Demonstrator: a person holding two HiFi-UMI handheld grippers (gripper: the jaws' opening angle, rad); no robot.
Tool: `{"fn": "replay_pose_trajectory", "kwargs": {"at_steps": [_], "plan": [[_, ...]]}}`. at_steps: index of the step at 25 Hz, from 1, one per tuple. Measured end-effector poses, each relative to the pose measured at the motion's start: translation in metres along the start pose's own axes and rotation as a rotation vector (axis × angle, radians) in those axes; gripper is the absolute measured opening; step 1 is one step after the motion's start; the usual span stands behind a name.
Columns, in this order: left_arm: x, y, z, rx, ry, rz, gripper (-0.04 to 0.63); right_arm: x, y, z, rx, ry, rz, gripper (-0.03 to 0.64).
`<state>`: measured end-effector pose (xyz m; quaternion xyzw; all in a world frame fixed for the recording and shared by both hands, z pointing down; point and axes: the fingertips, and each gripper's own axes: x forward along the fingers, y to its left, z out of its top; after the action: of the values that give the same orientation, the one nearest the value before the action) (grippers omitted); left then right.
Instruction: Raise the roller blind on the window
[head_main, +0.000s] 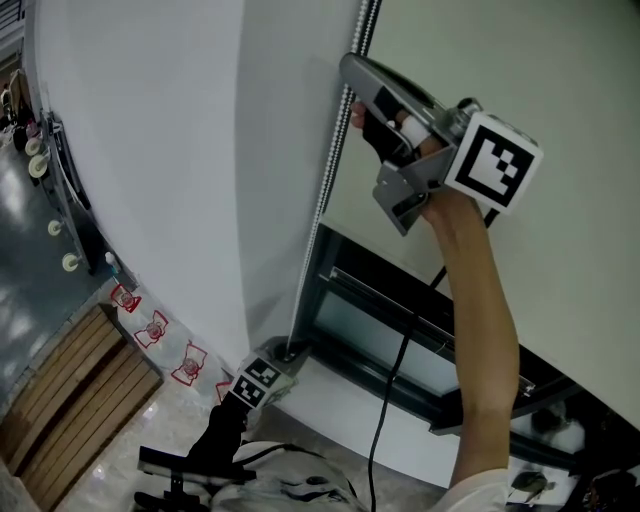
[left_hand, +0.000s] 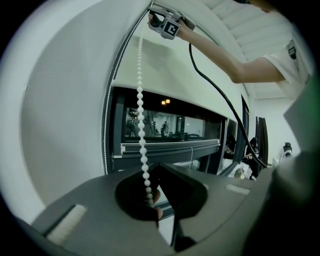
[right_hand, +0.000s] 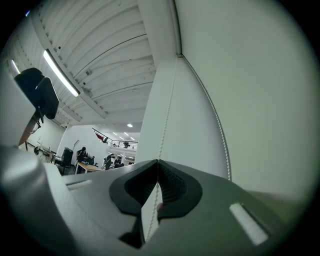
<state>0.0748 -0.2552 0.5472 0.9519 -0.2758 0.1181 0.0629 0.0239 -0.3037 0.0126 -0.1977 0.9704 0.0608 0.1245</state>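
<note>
Head view: the roller blind (head_main: 570, 60) hangs most of the way down. Only a dark strip of window (head_main: 380, 320) shows bare under its bottom edge, so most of the raise looks still to be done.

- The bead chain (head_main: 322, 200) runs along the blind's left edge, beside the white wall (head_main: 150, 150).
- The right gripper (head_main: 348, 70) is up high on an outstretched arm, jaws together and clamped on the chain. Its own view shows the beads passing straight through the closed tips.
- The left gripper (head_main: 288, 355) is low, near the sill, jaws also clamped on the same strand, which is taut between the two.
- A second strand (right_hand: 216, 120) hangs free, close to the blind.

Step in hand, as I read it: a fresh high grip is made, and a downward pull is due.

- Free the lower jaws first, then draw the right gripper down along the chain's own line, parallel to the wall and not outward.
- Keep one clamp on the beads at all times.
- Pull smoothly and watch the bottom edge. If it drops, this is the wrong strand.
</note>
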Motion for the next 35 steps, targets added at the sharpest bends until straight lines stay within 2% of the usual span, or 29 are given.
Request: {"fn": "replay_pose_trajectory", "kwargs": {"at_steps": [5,10,17,24,35], "plan": [[0.0,-0.002,-0.001,0.002,0.011,-0.005,-0.002,-0.009,0.006,-0.001,0.014,-0.034,0.0,0.005],[0.001,-0.004,0.003,0.014,0.012,-0.011,-0.002,-0.011,0.014,-0.016,0.001,-0.007,-0.013,0.005],[0.0,-0.004,0.012,0.018,-0.013,-0.01,-0.002,-0.026,0.017,-0.069,0.009,0.054,-0.034,0.005],[-0.004,0.0,0.012,0.016,-0.005,-0.003,-0.002,-0.045,0.032,-0.144,0.05,0.118,-0.048,0.005],[-0.009,0.001,0.036,0.03,-0.055,0.003,-0.002,-0.067,0.053,-0.239,0.083,0.219,-0.072,0.005]]}}
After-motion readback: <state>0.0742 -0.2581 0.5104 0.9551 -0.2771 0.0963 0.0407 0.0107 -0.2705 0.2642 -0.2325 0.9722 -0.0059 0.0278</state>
